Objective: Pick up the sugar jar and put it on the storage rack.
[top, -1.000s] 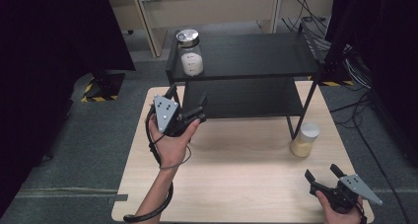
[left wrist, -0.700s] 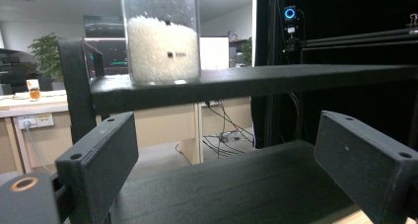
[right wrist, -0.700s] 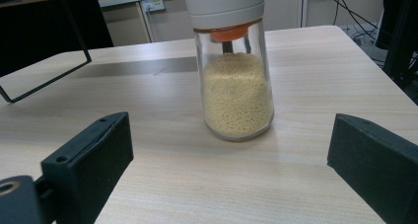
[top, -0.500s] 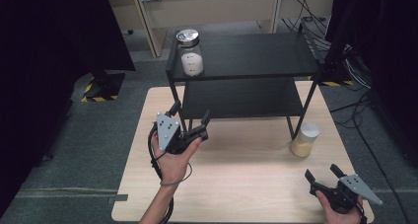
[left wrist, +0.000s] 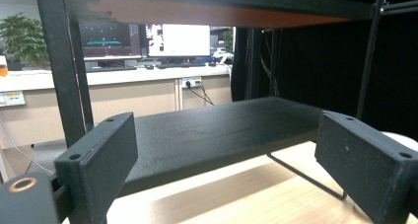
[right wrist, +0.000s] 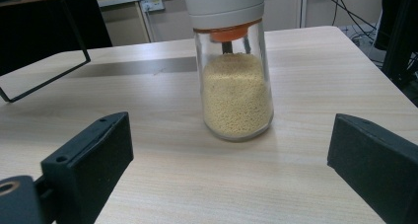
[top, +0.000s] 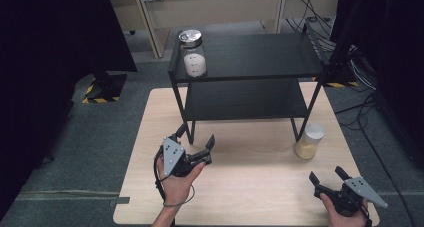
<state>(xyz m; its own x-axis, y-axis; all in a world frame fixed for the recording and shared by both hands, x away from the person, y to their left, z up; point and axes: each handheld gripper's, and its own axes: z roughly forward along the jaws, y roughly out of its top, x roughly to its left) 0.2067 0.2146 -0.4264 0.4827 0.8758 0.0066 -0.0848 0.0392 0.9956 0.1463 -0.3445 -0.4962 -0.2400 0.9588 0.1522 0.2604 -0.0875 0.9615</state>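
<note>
left gripper (top: pixel 196 141) held wide open, empty, facing the black two-tier metal shelf (top: pixel 250 77), front leg just ahead | right gripper (top: pixel 329 176) spread wide, empty, near table (top: pixel 250 187) corner | clear glass jar of yellow grains (top: pixel 309 141) stood beside shelf's right leg | lidded glass jar (top: pixel 193 53) seen on top tier

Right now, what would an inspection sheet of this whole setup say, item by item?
Surface: light wooden table, bare in front.
Job's things: black two-tier metal shelf standing on it; glass jar of yellow grains with white lid beside the shelf's right leg; clear glass jar with silver lid on the top tier.
Clutter: nothing seen.
Grippers: left hand-held gripper open, facing the shelf; right hand-held gripper open, facing the grain jar.
Cables: black cable at the left hand-held gripper.
Surroundings: grey floor, wiring bundle at right.
</note>
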